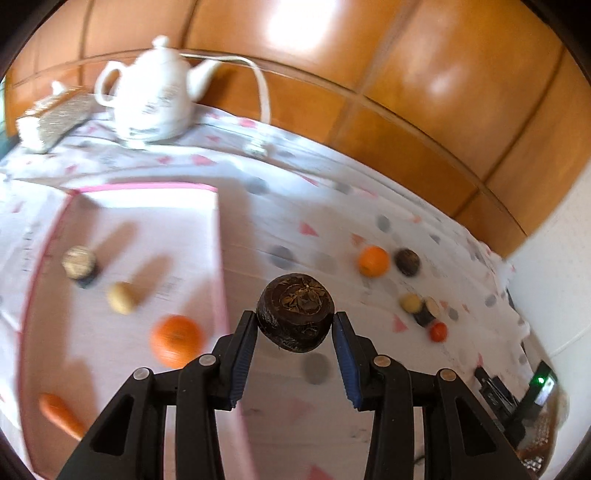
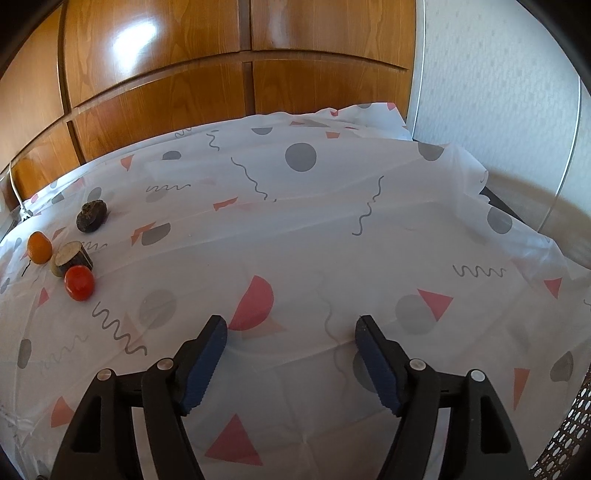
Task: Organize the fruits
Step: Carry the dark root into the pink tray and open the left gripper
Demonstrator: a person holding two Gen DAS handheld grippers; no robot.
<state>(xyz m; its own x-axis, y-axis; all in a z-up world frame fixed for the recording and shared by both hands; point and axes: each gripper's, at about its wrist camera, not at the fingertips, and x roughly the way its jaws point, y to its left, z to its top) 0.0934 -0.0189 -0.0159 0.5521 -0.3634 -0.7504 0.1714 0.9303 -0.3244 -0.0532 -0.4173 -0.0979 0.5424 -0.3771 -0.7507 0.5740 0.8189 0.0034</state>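
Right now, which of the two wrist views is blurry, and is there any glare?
Left wrist view: the tablecloth and teapot are motion-smeared, only the dark fruit in the fingers stays sharp; glare on the wooden panels. Right wrist view: sharp, with one bright reflection on the panels.

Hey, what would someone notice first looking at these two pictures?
The left hand-held gripper grips a dark brown round fruit above the patterned white tablecloth. Left of it, a bright orange lies on the pink-edged white tray. A glossy white teapot stands at the back.
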